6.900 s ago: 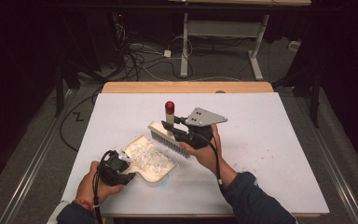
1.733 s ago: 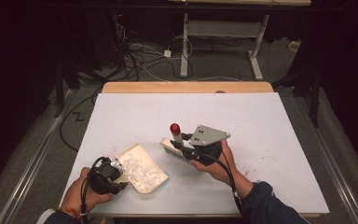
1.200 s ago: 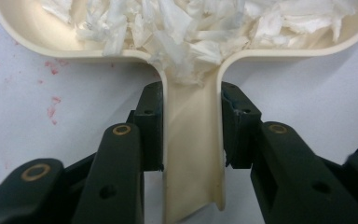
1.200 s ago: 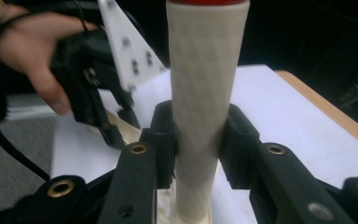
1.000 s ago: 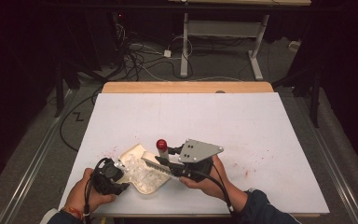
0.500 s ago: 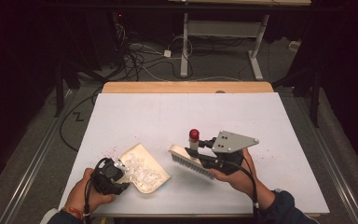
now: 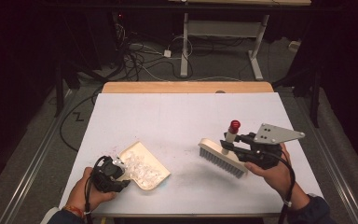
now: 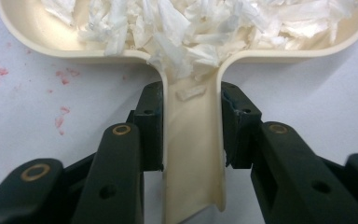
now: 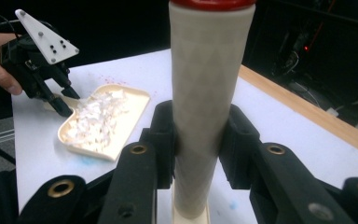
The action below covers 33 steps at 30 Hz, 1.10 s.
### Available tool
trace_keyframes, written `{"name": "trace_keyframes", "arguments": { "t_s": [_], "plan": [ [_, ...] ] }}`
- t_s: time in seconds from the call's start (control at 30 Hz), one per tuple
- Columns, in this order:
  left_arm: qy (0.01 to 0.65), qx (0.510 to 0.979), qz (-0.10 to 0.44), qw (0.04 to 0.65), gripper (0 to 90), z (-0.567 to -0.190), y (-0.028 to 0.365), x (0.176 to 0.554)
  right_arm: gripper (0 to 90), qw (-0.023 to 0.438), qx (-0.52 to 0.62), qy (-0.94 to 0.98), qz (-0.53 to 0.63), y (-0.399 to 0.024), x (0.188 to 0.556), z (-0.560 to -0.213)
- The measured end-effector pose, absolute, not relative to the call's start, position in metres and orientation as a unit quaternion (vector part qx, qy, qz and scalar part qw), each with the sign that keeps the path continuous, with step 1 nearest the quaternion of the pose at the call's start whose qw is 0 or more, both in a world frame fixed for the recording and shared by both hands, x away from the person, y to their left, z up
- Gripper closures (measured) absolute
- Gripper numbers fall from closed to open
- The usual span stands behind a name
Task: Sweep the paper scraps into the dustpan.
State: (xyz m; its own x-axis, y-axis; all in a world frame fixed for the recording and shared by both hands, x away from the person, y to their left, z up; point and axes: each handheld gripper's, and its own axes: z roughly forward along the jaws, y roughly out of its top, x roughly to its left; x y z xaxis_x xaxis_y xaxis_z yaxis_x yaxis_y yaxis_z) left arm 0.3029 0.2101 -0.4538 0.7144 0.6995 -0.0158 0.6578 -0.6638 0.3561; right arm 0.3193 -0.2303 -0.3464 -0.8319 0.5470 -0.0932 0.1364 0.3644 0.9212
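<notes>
Cream plastic is the material of both tools. The dustpan [image 7: 145,167] lies on the white table [image 7: 177,116], and it is already full of white paper shreds [image 8: 200,28]; they lie in a loose heap up to the start of its handle. So the sweeping seems mostly done. Near the dustpan I see no shreds on the table, but small ones I cannot tell. What is left is probably one last check and emptying the dustpan.

Left gripper [image 8: 192,123] is closed on the dustpan's handle, one jaw on each side. Right gripper [image 9: 198,140] is closed on the brush's [image 7: 222,157] upright handle, which has a red cap. The brush is well apart from the dustpan, to its right, with bristles facing down.
</notes>
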Motion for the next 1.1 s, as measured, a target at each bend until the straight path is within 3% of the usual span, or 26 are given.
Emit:
{"name": "trace_keyframes", "arguments": {
  "t_s": [0.27, 0.5, 1.1],
  "plan": [
    [0.382, 0.904, 0.07, 0.176, 63.4, -0.454, 0.209, 0.309, 70.2, 0.21, 0.239, 0.804, 0.502, -0.268, 0.31, -0.35],
    [0.396, 0.893, 0.088, 0.194, 63.2, -0.452, 0.209, 0.315, 70.2, 0.196, 0.246, 0.811, 0.493, -0.288, 0.305, -0.351],
    [0.425, 0.877, 0.095, 0.206, 63.3, -0.455, 0.209, 0.338, 70.1, 0.156, 0.253, 0.831, 0.47, -0.3, 0.307, -0.361]
  ]
}}
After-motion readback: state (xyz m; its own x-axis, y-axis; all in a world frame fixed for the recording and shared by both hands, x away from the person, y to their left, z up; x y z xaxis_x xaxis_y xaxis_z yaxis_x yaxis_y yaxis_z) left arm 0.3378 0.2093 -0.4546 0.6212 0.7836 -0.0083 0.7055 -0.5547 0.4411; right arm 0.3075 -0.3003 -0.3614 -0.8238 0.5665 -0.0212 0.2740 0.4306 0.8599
